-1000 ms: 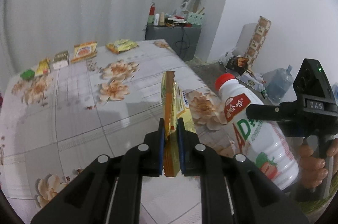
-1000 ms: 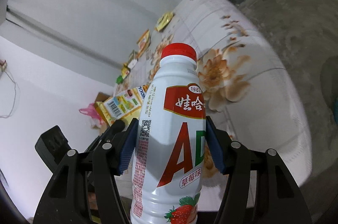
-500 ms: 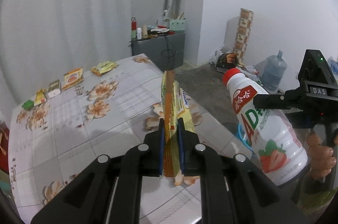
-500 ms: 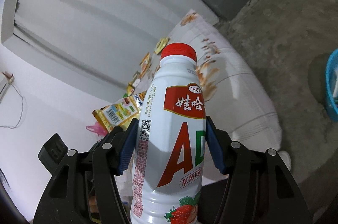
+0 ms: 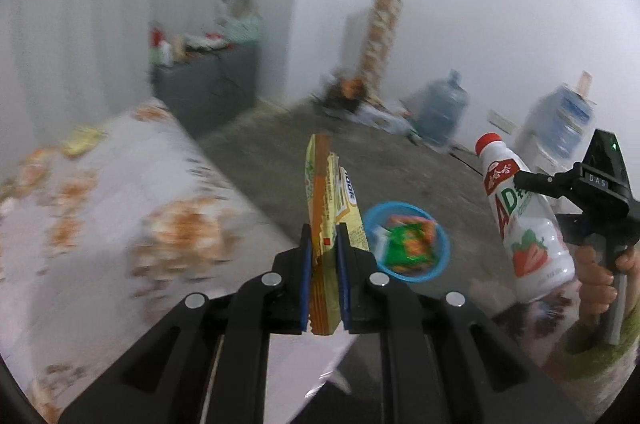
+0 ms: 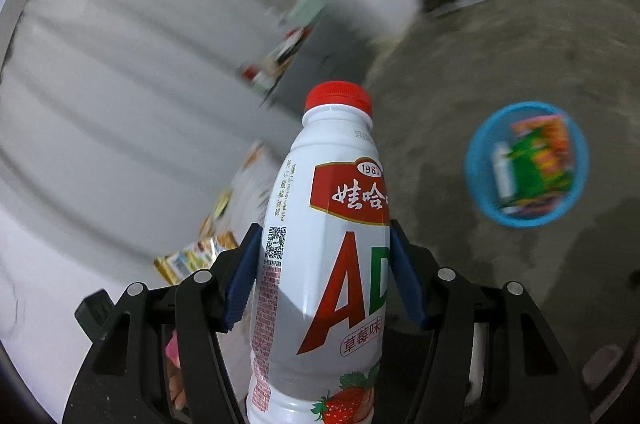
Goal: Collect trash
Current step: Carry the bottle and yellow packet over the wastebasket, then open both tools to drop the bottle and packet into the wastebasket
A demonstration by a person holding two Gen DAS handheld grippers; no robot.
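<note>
Bottle (image 6: 332, 244) white, red cap; wrapper (image 5: 326, 224) probably yellow-orange.

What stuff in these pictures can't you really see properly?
- Bottle: its bottom is cut off by the right wrist view's lower edge.
- Trash in the blue bin: blurred in both views, only green and orange packets show.
- Wrapper: its lower part is hidden between the left gripper fingers.
- Table: motion blur smears the small packets.

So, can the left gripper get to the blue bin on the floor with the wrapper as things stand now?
Probably yes. The left gripper, shut on the yellow wrapper, points toward the blue bin, and only open grey floor shows between them. The bin's mouth is open, though some trash already lies inside.
</note>
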